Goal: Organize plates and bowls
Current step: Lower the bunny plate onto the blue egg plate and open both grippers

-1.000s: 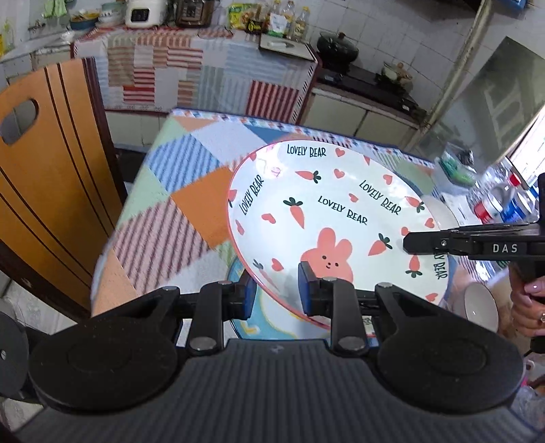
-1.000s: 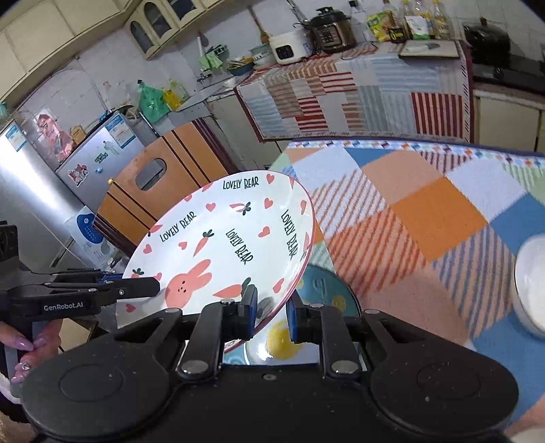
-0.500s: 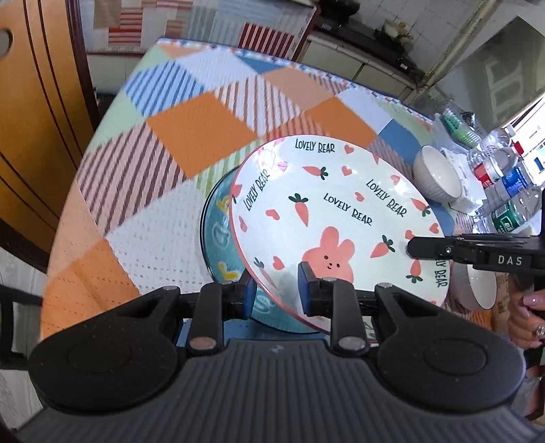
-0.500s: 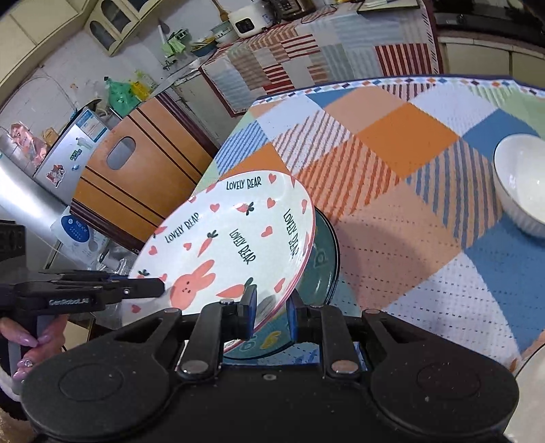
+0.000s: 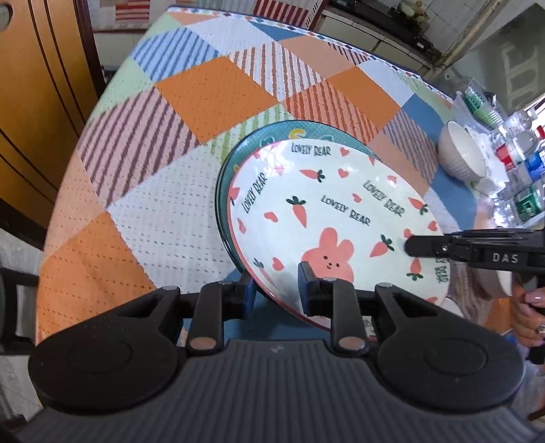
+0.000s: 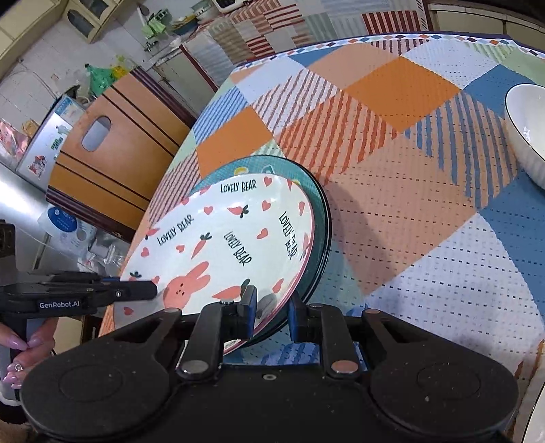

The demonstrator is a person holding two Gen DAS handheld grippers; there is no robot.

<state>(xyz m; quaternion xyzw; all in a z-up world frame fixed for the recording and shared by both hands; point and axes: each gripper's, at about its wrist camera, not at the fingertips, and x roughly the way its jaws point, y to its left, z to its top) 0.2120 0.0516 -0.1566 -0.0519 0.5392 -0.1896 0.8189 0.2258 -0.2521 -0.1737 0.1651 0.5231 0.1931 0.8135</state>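
A white plate with a pink rabbit, carrots and "LOVELY BEAR" lettering (image 5: 327, 211) (image 6: 224, 245) is held by both grippers at opposite rims. My left gripper (image 5: 276, 293) is shut on its near rim; it also shows in the right wrist view (image 6: 136, 291). My right gripper (image 6: 270, 310) is shut on the other rim and shows in the left wrist view (image 5: 414, 247). The plate hangs tilted just above a teal plate (image 5: 245, 150) (image 6: 316, 191) on the patchwork tablecloth (image 5: 211, 92). A white ribbed bowl (image 5: 460, 156) (image 6: 526, 133) stands further right.
A wooden chair back (image 5: 37, 85) (image 6: 112, 136) stands by the table's left edge. Bottles and a container (image 5: 521, 163) crowd the right end. Another white bowl (image 5: 504, 283) sits by the right hand. A counter with striped cloth (image 6: 272, 30) lies beyond.
Both grippers have lowered the rabbit plate toward the table; it now hangs close over the teal plate, and both views tilt further down.
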